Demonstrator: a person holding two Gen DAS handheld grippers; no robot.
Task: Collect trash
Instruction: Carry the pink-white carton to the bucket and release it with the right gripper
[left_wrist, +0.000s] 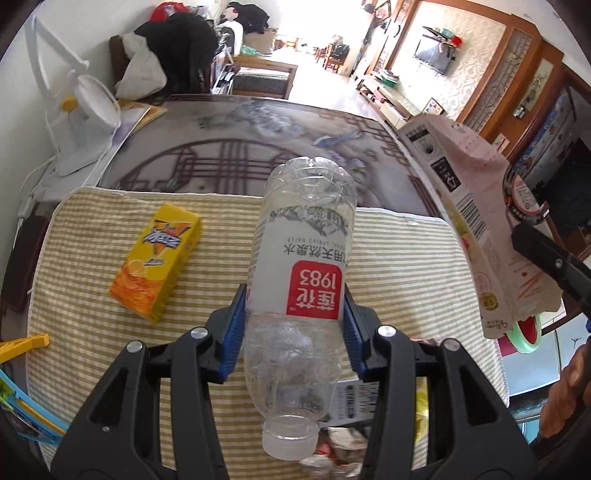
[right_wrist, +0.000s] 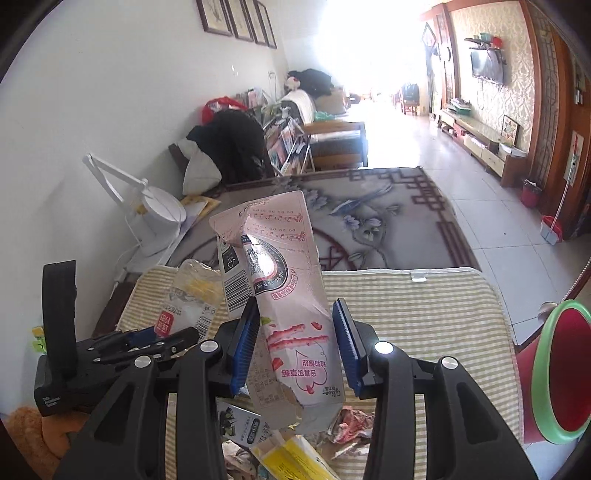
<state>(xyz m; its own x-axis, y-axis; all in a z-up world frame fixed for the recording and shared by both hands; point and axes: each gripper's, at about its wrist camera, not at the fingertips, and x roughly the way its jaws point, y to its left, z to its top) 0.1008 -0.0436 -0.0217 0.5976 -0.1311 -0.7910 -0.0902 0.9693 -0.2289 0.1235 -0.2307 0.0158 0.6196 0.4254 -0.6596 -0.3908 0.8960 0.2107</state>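
I have the left gripper (left_wrist: 293, 326) closed on the bottle (left_wrist: 299, 280): its blue pads (left_wrist: 233, 334) press both sides of the clear body just below the red label. The bottle is held up over the mat (left_wrist: 399, 266), cap toward the camera and base pointing to the far edge. It looks empty.

My right gripper (right_wrist: 295, 341) holds the carton (right_wrist: 282, 291), a crumpled pink one, lifted above the mat's near edge. The left blue pad (right_wrist: 245, 343) presses its side; on the right I see a small gap between the pad and the carton, so the fingers are only partly closed around it. The carton stands roughly upright, its torn end toward the camera.

A yellow juice box (left_wrist: 157, 264) lies flat on the mat toward its left edge, well apart from the bottle. More wrappers (right_wrist: 295, 450) are heaped at the mat's near edge under both grippers.

A red bin (right_wrist: 554, 373) with a green rim sits just off the mat's right edge, its opening tilted toward me.
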